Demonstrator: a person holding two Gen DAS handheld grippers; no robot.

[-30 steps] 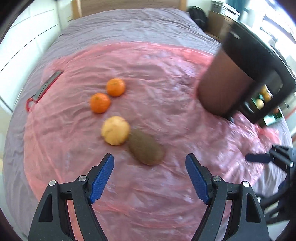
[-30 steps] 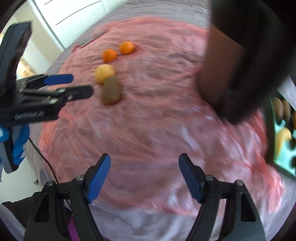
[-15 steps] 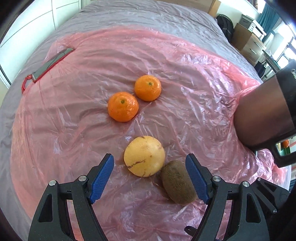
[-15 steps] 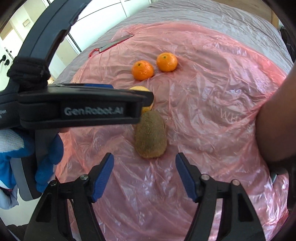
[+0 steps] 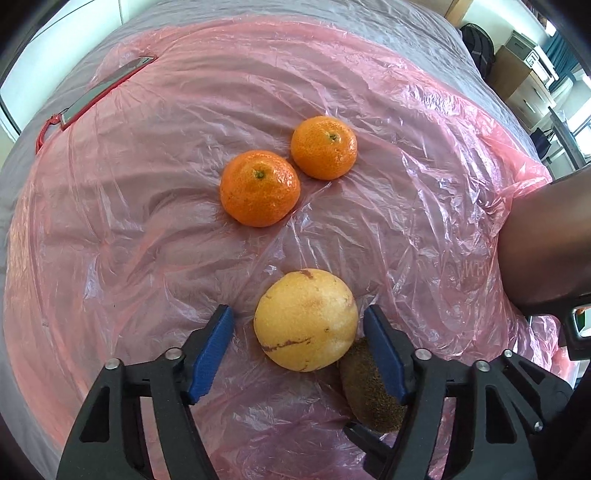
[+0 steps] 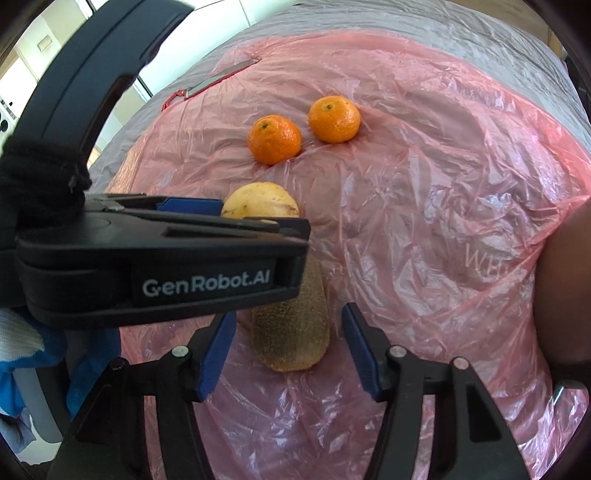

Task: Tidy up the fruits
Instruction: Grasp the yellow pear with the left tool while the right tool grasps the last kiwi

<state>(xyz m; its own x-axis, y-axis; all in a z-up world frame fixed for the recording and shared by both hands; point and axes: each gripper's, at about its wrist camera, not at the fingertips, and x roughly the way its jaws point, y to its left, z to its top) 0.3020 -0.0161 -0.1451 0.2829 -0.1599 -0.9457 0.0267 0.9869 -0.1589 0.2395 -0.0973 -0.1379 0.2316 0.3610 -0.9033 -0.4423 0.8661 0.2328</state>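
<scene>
Pink plastic sheet [image 5: 155,206] covers grey bedspread [image 5: 332,14]; red-edged flat strip [image 5: 103,92] at sheet's far-left corner.

White lettering "GenRobot.AI" reads on the black side of the left claw [image 6: 229,218] (right wrist view). Faint letters "WH" on the pink plastic sheet [image 6: 424,221]; rest illegible.

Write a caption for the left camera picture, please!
Left gripper closing around a yellow fruit.
</scene>
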